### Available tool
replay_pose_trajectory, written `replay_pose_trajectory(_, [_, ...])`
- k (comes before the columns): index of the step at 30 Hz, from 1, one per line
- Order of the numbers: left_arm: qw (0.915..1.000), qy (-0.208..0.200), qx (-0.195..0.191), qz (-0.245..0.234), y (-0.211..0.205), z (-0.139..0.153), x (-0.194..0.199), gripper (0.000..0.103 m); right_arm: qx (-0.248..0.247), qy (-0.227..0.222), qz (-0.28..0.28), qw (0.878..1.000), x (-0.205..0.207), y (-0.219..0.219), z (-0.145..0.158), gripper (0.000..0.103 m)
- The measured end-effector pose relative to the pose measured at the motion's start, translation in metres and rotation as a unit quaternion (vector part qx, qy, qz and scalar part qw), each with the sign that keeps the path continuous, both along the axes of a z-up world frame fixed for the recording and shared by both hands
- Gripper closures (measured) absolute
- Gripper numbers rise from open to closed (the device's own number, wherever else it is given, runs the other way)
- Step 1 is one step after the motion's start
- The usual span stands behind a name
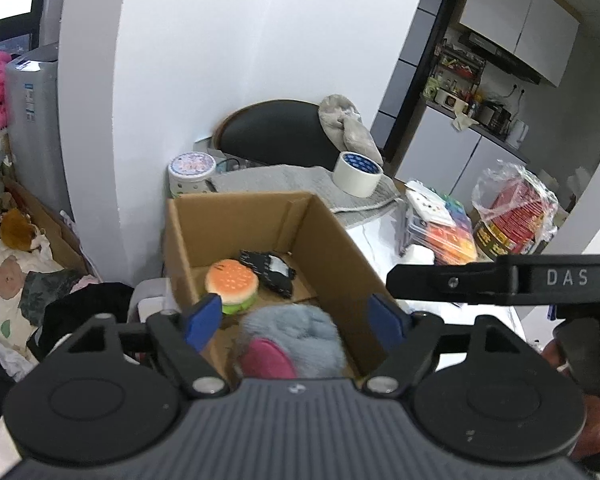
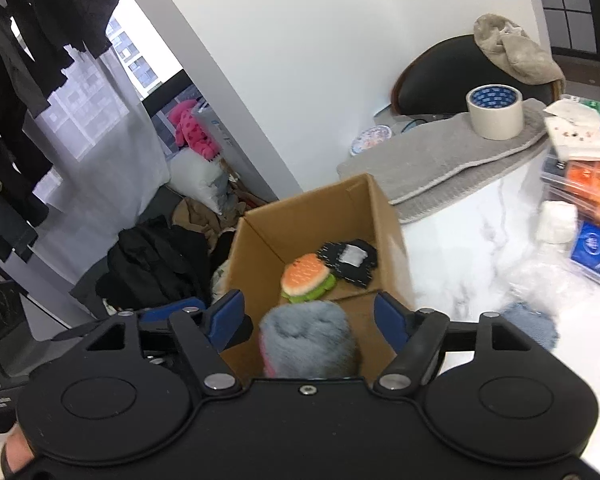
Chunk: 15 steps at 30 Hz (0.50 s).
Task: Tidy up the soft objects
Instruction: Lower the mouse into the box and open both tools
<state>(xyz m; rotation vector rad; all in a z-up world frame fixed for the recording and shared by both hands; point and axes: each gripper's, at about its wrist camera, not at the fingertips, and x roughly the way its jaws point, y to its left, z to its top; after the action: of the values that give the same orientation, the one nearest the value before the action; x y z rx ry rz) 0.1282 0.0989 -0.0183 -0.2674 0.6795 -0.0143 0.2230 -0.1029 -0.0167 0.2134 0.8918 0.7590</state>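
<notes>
An open cardboard box (image 1: pixel 324 248) (image 2: pixel 268 248) stands at the table's left edge. Inside lie a burger-shaped soft toy (image 1: pixel 232 286) (image 2: pixel 306 276), a black knitted piece with a grey patch (image 1: pixel 270 270) (image 2: pixel 350 262), and a grey fluffy toy with a pink part (image 1: pixel 296 338) (image 2: pixel 310 340). My left gripper (image 1: pixel 296 320) is open above the box, its blue pads either side of the fluffy toy and apart from it. My right gripper (image 2: pixel 314 318) is open over the same toy, not touching it. The right gripper's arm shows in the left wrist view (image 1: pixel 500 278).
A grey mat (image 2: pixel 440 164) with a roll of tape (image 1: pixel 358 174) (image 2: pixel 496 112) lies behind the box. Colourful packets (image 2: pixel 588 176) and a wrapped tub (image 1: pixel 516 212) sit right on the marble table (image 2: pixel 480 248). A blue-grey fluffy item (image 2: pixel 530 322) lies on the table. Clothes pile (image 2: pixel 156 260) left.
</notes>
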Motion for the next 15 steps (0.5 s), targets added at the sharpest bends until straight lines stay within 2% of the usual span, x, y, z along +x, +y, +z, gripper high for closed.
replay_pose_trajectory(8, [0.9998, -0.007, 0.018, -0.011, -0.03, 0.005, -0.004, 0.014, -0.006, -0.009, -0.029, 1.0, -0.008, -0.032, -0.003, 0.016])
replay_pose_trajectory(15, [0.9993, -0.011, 0.022, -0.028, -0.051, 0.003, -0.009, 0.013, -0.002, -0.016, -0.047, 0.999, -0.017, -0.053, -0.006, 0.014])
